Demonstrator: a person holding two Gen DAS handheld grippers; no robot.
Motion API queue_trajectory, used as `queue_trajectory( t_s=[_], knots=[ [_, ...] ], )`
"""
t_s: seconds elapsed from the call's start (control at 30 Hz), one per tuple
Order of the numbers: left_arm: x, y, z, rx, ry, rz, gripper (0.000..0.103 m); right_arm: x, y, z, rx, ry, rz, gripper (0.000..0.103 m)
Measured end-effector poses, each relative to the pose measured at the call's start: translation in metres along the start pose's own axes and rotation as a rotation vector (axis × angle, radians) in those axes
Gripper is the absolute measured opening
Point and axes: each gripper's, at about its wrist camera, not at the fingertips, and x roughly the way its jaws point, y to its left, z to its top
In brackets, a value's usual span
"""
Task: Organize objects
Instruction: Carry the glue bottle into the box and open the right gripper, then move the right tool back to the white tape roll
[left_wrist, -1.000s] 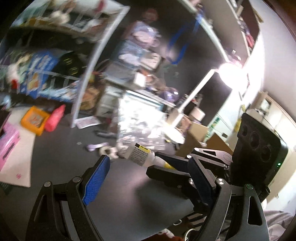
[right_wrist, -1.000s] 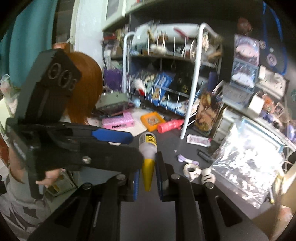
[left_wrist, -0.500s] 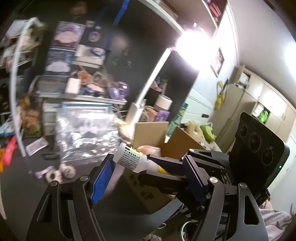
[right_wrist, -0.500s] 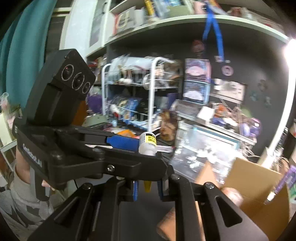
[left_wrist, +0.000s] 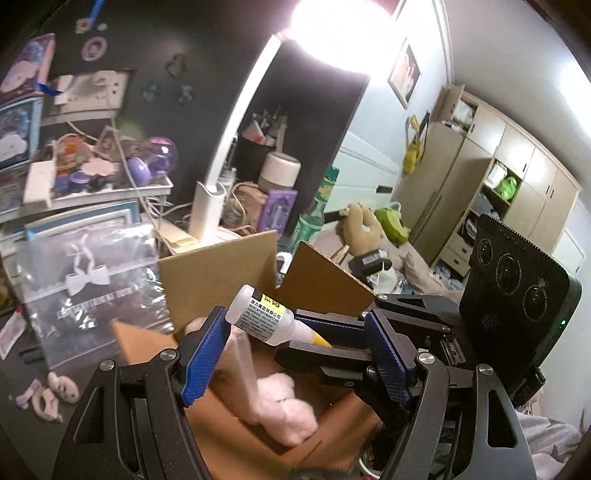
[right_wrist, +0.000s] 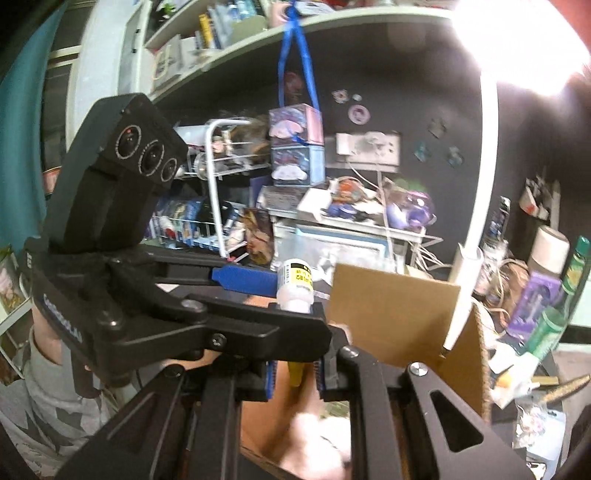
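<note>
A small white glue bottle (left_wrist: 261, 314) with a yellow nozzle is held by my right gripper (right_wrist: 295, 373), which is shut on the nozzle; the bottle (right_wrist: 295, 288) points up and away in the right wrist view. It hangs over an open cardboard box (left_wrist: 221, 269) that holds a pink plush toy (left_wrist: 280, 406). My left gripper (left_wrist: 295, 354) is open, its blue pads either side of the bottle and the right gripper's fingers, also above the box (right_wrist: 391, 314).
A clear zip bag (left_wrist: 88, 288) lies left of the box. A white lamp (left_wrist: 210, 210) stands behind it. Small rings (left_wrist: 55, 391) lie on the dark desk. Cluttered shelves (right_wrist: 332, 206) and a wire rack (right_wrist: 214, 192) line the back wall.
Both grippers swung right together with the glue bottle, from over the dark desk to above the open cardboard box. The right grip on the nozzle is unchanged.
</note>
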Motion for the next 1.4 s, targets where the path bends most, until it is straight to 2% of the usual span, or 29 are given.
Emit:
queue_trajectory(
  t_s=[0.2, 0.37, 0.47, 0.77, 0.97, 1.13, 1.4],
  knots=[
    [0.019, -0.002, 0.004, 0.009, 0.041, -0.001, 0.072, 0.003, -0.020, -0.006, 0.029, 0.035, -0.030, 0.013],
    [0.020, -0.004, 0.006, 0.020, 0.044, 0.019, 0.076, 0.004, -0.023, -0.007, 0.023, 0.045, -0.052, 0.016],
    [0.013, -0.004, 0.006, 0.021, 0.030, 0.024, 0.078, 0.004, -0.023, -0.007, 0.024, 0.044, -0.056, 0.025],
    [-0.028, 0.008, -0.001, 0.003, -0.042, 0.055, 0.078, 0.003, -0.008, -0.001, 0.013, 0.041, -0.039, 0.026],
    [-0.077, 0.030, -0.016, -0.027, -0.116, 0.112, 0.079, 0.003, 0.025, 0.011, -0.035, 0.024, 0.001, 0.026],
    [-0.124, 0.059, -0.038, -0.070, -0.180, 0.207, 0.085, 0.018, 0.069, 0.022, -0.101, 0.030, 0.065, 0.026],
    [-0.183, 0.111, -0.087, -0.142, -0.227, 0.370, 0.087, 0.081, 0.149, 0.021, -0.187, 0.146, 0.212, 0.027]
  ],
)
